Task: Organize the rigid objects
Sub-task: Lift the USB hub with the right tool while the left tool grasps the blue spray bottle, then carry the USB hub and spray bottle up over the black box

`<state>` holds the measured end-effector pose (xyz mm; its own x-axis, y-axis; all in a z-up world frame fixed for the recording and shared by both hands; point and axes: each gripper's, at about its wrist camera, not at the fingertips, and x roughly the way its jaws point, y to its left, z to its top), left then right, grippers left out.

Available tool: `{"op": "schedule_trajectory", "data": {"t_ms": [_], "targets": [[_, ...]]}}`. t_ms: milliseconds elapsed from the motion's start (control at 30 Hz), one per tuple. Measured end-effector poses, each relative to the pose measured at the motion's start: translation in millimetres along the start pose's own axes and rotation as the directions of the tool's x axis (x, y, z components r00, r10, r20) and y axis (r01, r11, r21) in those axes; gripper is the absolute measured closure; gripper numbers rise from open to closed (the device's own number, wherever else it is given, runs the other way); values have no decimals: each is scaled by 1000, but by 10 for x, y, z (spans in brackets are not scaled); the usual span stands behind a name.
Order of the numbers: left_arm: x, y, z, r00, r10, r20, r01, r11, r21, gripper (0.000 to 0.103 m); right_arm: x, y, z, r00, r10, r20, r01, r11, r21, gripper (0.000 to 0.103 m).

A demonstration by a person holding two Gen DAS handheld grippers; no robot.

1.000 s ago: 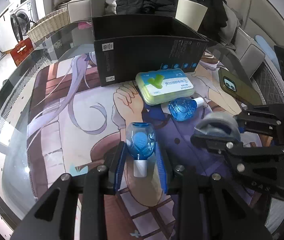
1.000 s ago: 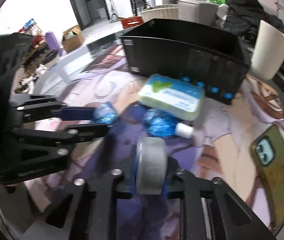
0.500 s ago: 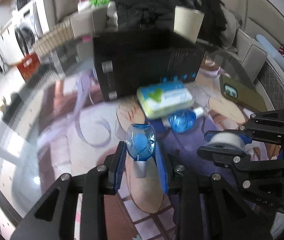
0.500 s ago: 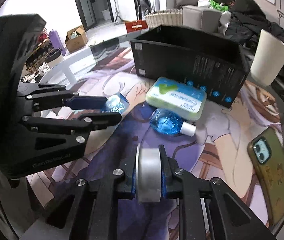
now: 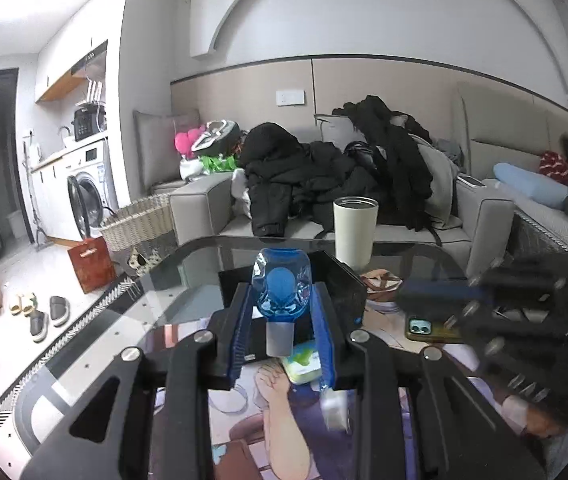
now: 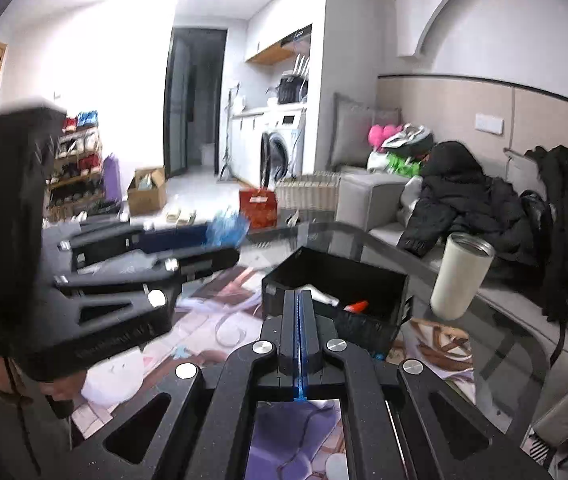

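Dark glass desk (image 5: 204, 256) with a printed anime mat (image 6: 220, 312) spread over it.
On the mat stand an open black rectangular box (image 6: 363, 280), a flat green-and-white plastic case (image 5: 303, 362) just in front of it, and an olive-cased phone (image 5: 429, 330) lying flat to the right. A tall cream cylindrical tumbler (image 5: 355, 232) stands upright on the bare glass behind the box, near the desk's far edge.

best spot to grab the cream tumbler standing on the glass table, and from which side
Probably the tumbler wall at mid-height, coming in level from the table side, past the black box. It stands upright, round and straight-sided, with an open top. It may be too wide for the jaws.
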<state>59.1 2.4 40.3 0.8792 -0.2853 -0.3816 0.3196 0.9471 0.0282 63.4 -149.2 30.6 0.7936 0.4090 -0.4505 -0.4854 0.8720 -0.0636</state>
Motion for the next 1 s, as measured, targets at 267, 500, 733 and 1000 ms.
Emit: {"op": "schedule_trajectory", "data": {"t_ms": [267, 500, 733, 1000], "targets": [[663, 359, -412, 924, -16, -383, -34, 992, -123, 75, 855, -249, -454, 904, 209, -374, -124, 963, 238, 60], [698, 479, -729, 879, -25, -477, -53, 987, -150, 75, 1010, -81, -492, 876, 263, -405, -163, 951, 264, 24], [553, 471, -915, 865, -44, -500, -32, 989, -143, 75, 1217, 215, -616, 853, 219, -473, -162, 974, 160, 24], [538, 482, -937, 859, -47, -509, -29, 990, -140, 75, 1366, 425, -668, 849, 180, -496, -163, 984, 79, 24]]}}
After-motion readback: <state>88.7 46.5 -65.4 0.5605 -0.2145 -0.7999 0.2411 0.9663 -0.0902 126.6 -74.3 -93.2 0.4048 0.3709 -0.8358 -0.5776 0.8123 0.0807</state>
